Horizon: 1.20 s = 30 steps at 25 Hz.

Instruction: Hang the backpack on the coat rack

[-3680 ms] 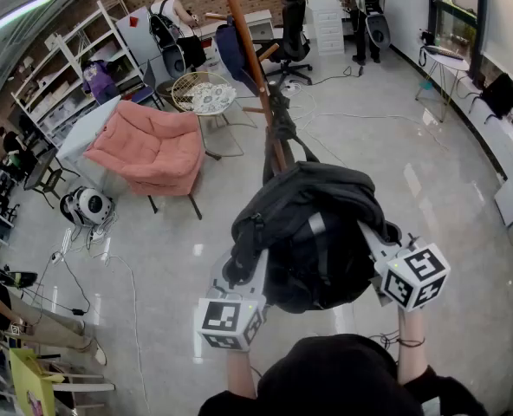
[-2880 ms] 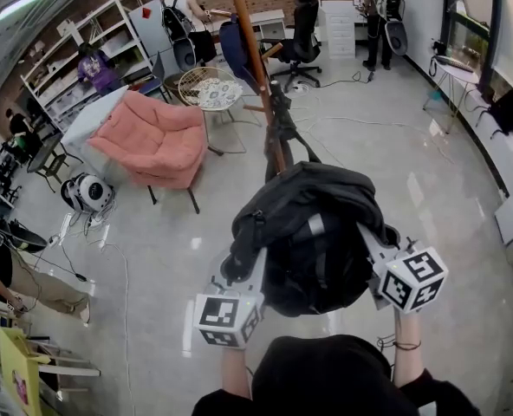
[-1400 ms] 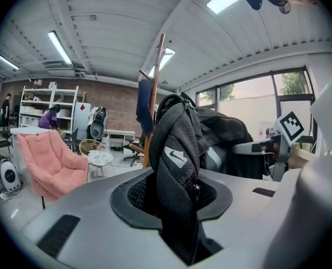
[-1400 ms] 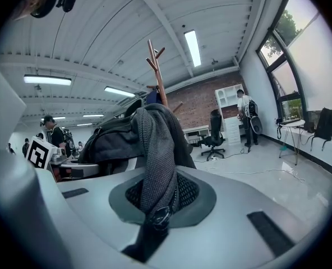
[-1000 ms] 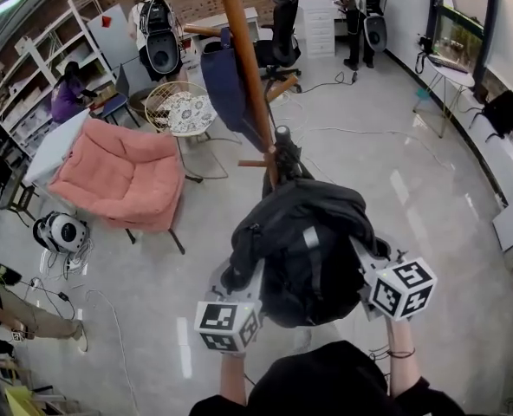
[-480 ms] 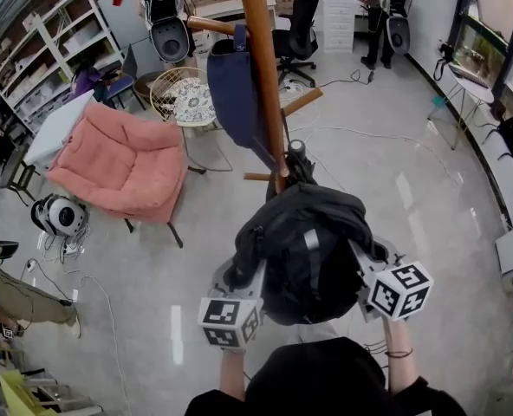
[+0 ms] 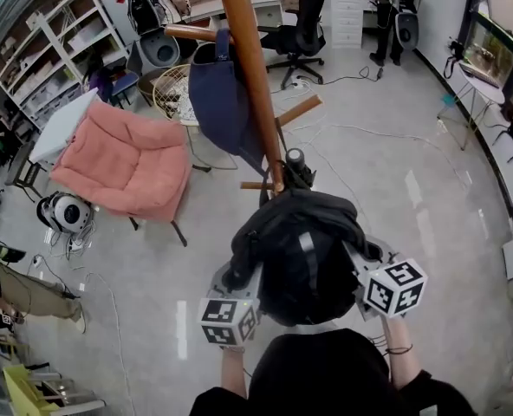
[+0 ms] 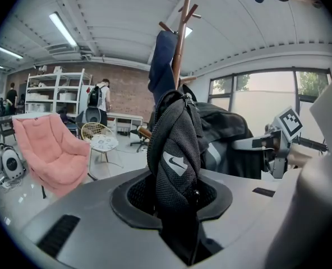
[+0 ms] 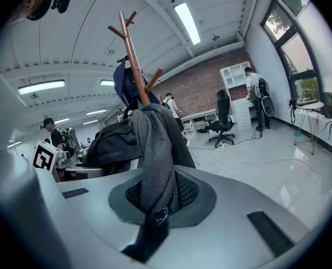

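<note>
Left gripper [image 8: 174, 220]: fingers [image 8: 93, 206] drawn in to a narrow gap and clamped on a black mesh strap [image 8: 174, 150] of the backpack [image 7: 300, 254]; the strap rises upright from between them and fills the gap. Right gripper [image 9: 155, 217]: fingers [image 9: 239, 206] almost fully together, pinching a second mesh strap [image 9: 155, 150], grey-looking in this light, with a small dark buckle [image 9: 161, 214] sitting at the mouth of the grip. Markings: white swoosh logo [image 8: 174, 164] on the strap just above the left fingers, with no lettering beside it; a marker cube [image 7: 230, 321] behind the left fingers and another [image 7: 393, 286] behind the right, each with black-and-white square patterns and no readable words. Backpack: black soft fabric, full and slumped, with a pale grey band [image 7: 307, 250] down its middle as seen in the head view; it hangs between the two sets of fingers and just ahead of them, carried by both straps, not yet on a peg. Coat rack [image 7: 248, 59]: brown wooden pole with angled pegs, standing just beyond the backpack's far side, directly ahead of the fingertips; contact between the bag and the pole cannot be made out. Navy garment [image 7: 217, 94]: hanging from the rack, ahead and left of the left fingers. Pink armchair [image 7: 122, 159]: on the floor, well apart, to the left of the left fingers
</note>
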Available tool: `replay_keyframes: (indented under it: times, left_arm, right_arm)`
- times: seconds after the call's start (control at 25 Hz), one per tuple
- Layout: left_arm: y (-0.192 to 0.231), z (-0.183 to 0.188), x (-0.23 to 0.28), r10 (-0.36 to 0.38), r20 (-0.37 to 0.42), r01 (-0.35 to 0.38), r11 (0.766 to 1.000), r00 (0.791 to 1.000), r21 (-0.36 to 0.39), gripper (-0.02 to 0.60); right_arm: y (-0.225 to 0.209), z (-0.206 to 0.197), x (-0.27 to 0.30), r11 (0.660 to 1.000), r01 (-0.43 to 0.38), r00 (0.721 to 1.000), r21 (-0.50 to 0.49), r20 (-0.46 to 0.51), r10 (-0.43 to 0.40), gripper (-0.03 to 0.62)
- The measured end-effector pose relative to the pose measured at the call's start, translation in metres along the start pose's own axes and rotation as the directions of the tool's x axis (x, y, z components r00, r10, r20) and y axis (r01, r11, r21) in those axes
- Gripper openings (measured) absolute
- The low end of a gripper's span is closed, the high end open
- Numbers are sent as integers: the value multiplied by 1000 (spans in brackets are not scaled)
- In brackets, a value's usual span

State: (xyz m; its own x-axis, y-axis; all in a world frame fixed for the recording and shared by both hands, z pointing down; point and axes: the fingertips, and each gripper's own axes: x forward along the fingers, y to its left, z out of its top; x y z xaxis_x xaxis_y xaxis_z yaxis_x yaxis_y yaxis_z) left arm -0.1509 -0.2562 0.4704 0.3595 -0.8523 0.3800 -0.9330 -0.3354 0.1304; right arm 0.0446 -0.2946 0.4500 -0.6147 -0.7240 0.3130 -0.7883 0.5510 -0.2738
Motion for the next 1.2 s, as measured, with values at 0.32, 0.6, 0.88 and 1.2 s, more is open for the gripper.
replay_keyframes:
  times: [0.32, 0.6, 0.88, 1.2]
  left_arm:
    - [7, -14, 14, -3, -37, 3, 1000, 999, -8, 127]
    - [13, -28, 25, -8, -80, 7, 1000, 997, -14, 127]
    - [20, -46, 40, -3, -102, 0, 999, 995, -34, 127]
    - [28, -54, 51, 14, -95, -17, 999, 995, -36, 129]
  right_arm:
    - [-9, -11, 14, 1000, 7, 1000, 10, -19, -7, 26]
    - [-16, -24, 25, 1000, 25, 999, 15, -35, -24, 26]
    - [-25, -40, 39, 999, 43, 998, 20, -48, -42, 26]
    - [-30, -47, 50, 999, 48, 998, 24, -36, -48, 26]
